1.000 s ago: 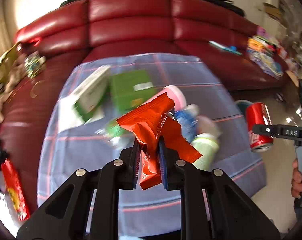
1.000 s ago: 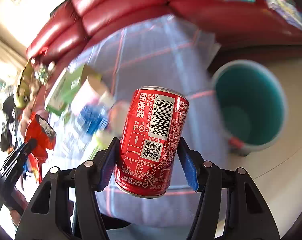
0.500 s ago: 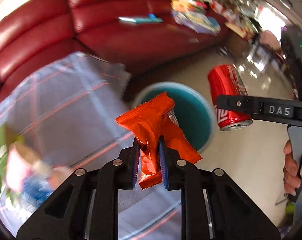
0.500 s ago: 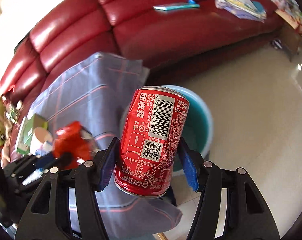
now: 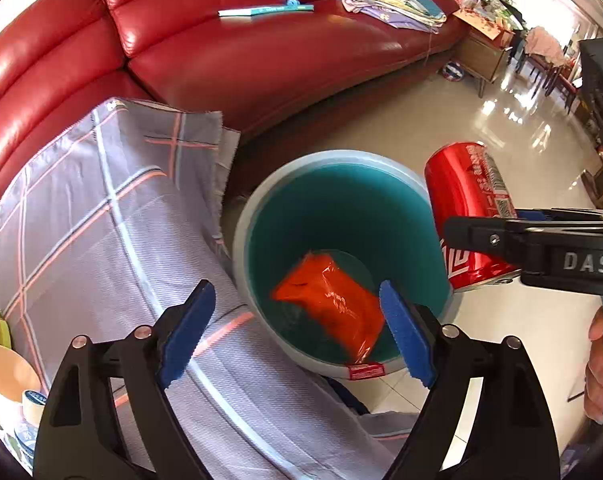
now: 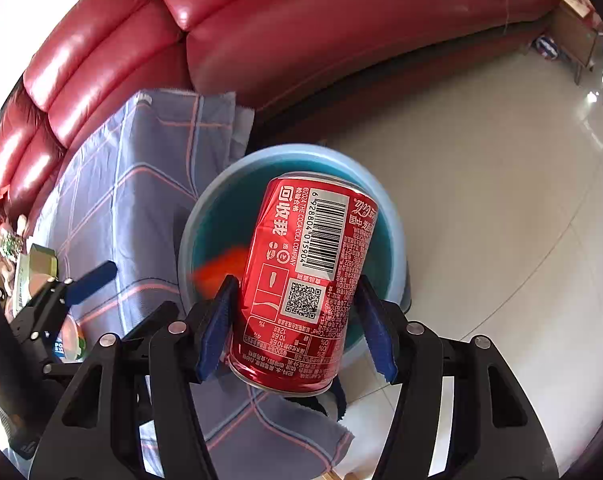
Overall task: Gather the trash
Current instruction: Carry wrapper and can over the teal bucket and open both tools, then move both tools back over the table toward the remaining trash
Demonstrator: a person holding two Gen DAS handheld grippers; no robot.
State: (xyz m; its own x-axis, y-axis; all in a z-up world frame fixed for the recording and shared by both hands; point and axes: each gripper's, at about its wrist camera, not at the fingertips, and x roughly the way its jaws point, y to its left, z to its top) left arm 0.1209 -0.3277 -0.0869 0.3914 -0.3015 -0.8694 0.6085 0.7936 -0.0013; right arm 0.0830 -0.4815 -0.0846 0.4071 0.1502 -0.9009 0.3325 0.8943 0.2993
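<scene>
The right gripper (image 6: 297, 326) clamps the red can (image 6: 305, 280) over the teal bin (image 5: 241, 236), but in the left wrist view the can hangs at about three o'clock of the rim, so letting go too soon could bounce it off the edge onto the floor. A second ago the left gripper (image 5: 299, 334) pinched the orange wrapper (image 5: 329, 306) over the checked cloth (image 5: 101, 220); its jaws have just been opening, nothing lies between them, and the wrapper sits inside the bin.

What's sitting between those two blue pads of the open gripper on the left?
Nothing is held there. In the left wrist view, the left gripper frames the teal bucket, with the orange snack wrapper inside it.
</scene>
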